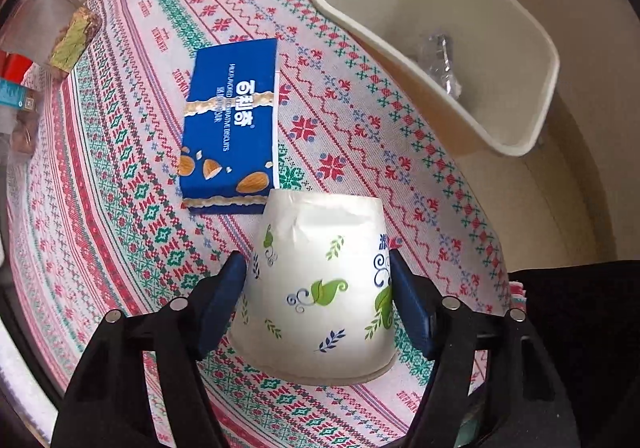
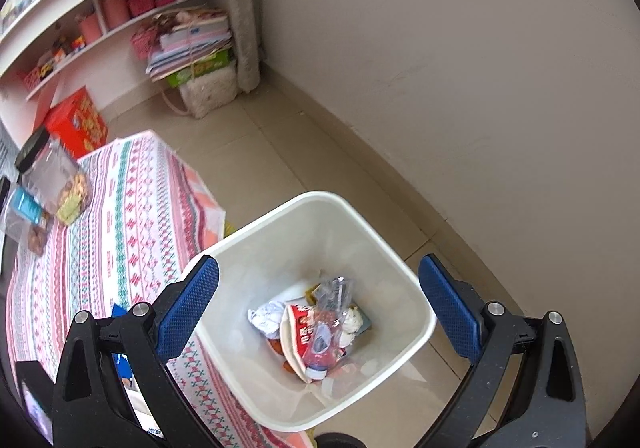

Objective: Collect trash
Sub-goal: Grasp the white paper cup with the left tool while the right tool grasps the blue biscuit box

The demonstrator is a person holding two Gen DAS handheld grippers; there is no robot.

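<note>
Closing my left tongs (image 1: 316, 276) on the upturned paper cup (image 1: 316, 288) on the table (image 1: 120, 208), I should squeeze gently. Right tongs (image 2: 320, 288) gape empty over the bin (image 2: 416, 288).

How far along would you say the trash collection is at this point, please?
Done: the bin beside the table already holds crumpled wrappers. In hand: the left tool grips the overturned paper cup. Left: that cup and the blue biscuit box. The right tool is empty.

Beige tiled floor (image 2: 320, 152), plain wall (image 2: 460, 48), seemingly cluttered white shelves (image 2: 100, 28).
</note>
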